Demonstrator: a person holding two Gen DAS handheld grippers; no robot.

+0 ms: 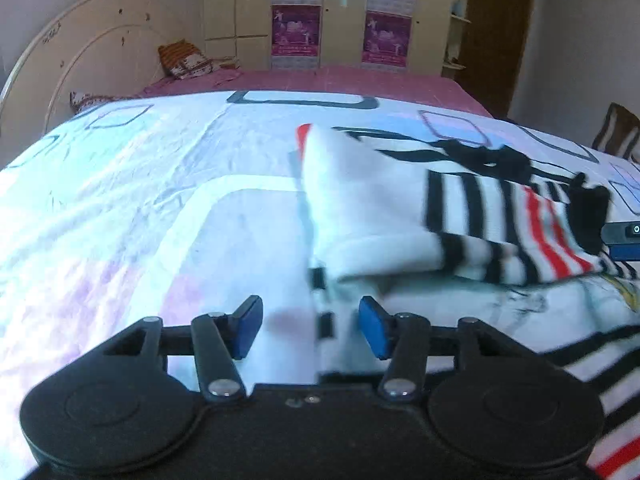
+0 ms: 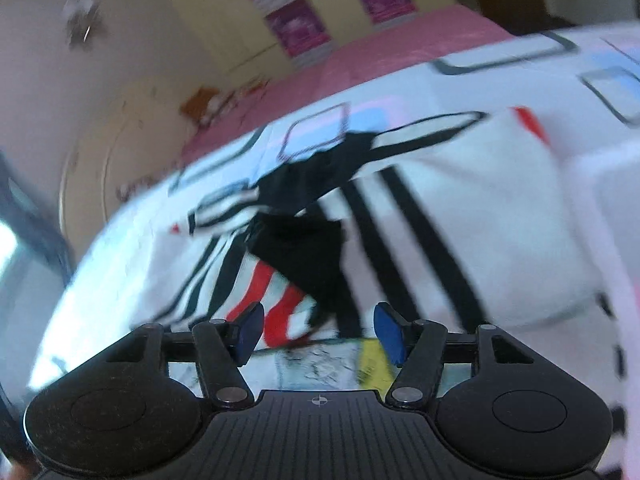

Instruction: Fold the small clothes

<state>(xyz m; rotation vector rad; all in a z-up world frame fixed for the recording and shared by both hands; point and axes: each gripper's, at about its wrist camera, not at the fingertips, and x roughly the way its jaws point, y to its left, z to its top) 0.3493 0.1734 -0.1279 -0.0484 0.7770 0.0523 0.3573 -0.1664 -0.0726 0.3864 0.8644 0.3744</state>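
Bedroom setting: bed (image 1: 120, 208) covered by a pale sheet with rectangle print, pink mattress and postered wardrobe (image 1: 336, 16) behind.

Left gripper (image 1: 311, 328): released, blue pads spread, nothing between them; it hangs low over the sheet at the garment's near-left edge.

Right gripper (image 2: 319, 334): also released and empty, view motion-blurred, so exact height is unclear.

Striped garment (image 1: 400, 208) (white, black and red bands, black trim) lies on the bed, partly folded, one white sleeve or flap doubled over. From the left gripper it sits at 1 to 2 o'clock, long axis running roughly 9 to 3. From the right gripper the fabric lies straight ahead at 12 o'clock, just beyond the pads.

Judgement: right gripper is nearer the black-trimmed end; left is nearer the folded white edge.
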